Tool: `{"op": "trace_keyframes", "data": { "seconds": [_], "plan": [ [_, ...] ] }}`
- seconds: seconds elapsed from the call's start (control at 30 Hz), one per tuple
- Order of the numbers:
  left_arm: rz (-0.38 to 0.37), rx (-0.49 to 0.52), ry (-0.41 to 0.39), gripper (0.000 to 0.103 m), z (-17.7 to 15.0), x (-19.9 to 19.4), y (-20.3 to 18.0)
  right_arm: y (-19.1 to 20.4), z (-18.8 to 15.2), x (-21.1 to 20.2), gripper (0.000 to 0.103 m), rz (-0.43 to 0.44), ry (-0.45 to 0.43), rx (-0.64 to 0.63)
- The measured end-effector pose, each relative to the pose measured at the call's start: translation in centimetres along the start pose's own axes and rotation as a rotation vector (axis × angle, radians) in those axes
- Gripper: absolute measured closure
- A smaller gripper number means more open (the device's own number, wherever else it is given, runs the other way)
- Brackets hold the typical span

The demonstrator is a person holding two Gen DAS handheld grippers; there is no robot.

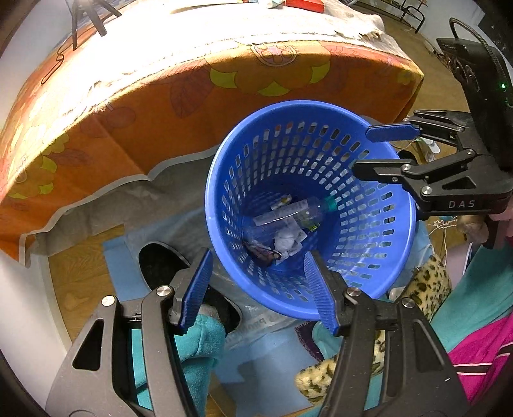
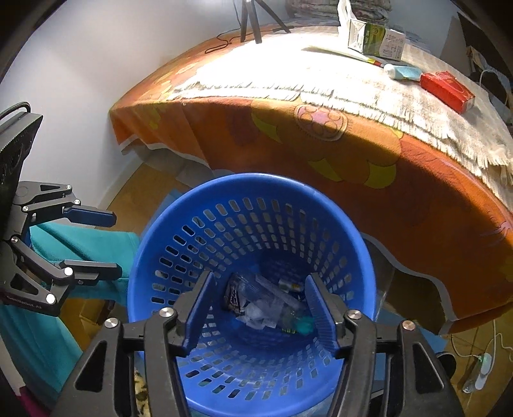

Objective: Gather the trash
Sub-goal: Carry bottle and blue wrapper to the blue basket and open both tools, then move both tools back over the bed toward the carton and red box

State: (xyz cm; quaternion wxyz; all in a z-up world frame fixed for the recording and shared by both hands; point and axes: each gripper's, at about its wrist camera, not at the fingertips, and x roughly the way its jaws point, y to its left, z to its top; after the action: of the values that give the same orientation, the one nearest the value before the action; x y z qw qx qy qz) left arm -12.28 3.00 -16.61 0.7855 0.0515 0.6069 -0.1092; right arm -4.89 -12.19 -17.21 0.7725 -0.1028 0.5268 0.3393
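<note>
A blue slotted wastebasket [image 1: 211, 199] [image 2: 134, 288] stands on the floor against the table. Inside lie a clear plastic bottle [image 1: 298, 211] [image 2: 288, 317] with a teal cap, crumpled white paper [image 1: 285, 240] and a dark wrapper [image 1: 261, 253] [image 2: 234, 295]. My right gripper [image 2: 259, 308] [image 1: 378, 150] hangs over the basket's mouth, open, with nothing between its pads. My left gripper [image 1: 258, 288] [image 2: 109, 243] hovers at the basket's near rim, open and empty. On the table lie a carton [image 2: 375, 40], a tube [image 2: 400, 71] and a red box [image 2: 447, 89].
The table [image 2: 320, 166] carries an orange flowered cloth and a fringed white runner, with a tripod [image 2: 253, 19] at its far end. Teal fabric [image 2: 80, 243], leopard-print slippers [image 1: 426, 288] and a cable with a plug [image 2: 481, 365] crowd the wooden floor around the basket.
</note>
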Motion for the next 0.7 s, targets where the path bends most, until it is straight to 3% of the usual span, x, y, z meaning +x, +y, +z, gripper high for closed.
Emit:
{"op": "trace_keyframes", "data": {
  "seconds": [0.4, 0.7],
  "plan": [
    [0.002, -0.032, -0.024, 0.042, 0.7, -0.5, 0.4, -0.1, 1.3, -3.4, 0.02, -0.07, -0.094, 0.01],
    [-0.017, -0.066, -0.056, 0.042, 2.3, -1.3, 0.6, -0.7, 2.4, -5.2, 0.019, -0.107, -0.137, 0.033]
  ]
}}
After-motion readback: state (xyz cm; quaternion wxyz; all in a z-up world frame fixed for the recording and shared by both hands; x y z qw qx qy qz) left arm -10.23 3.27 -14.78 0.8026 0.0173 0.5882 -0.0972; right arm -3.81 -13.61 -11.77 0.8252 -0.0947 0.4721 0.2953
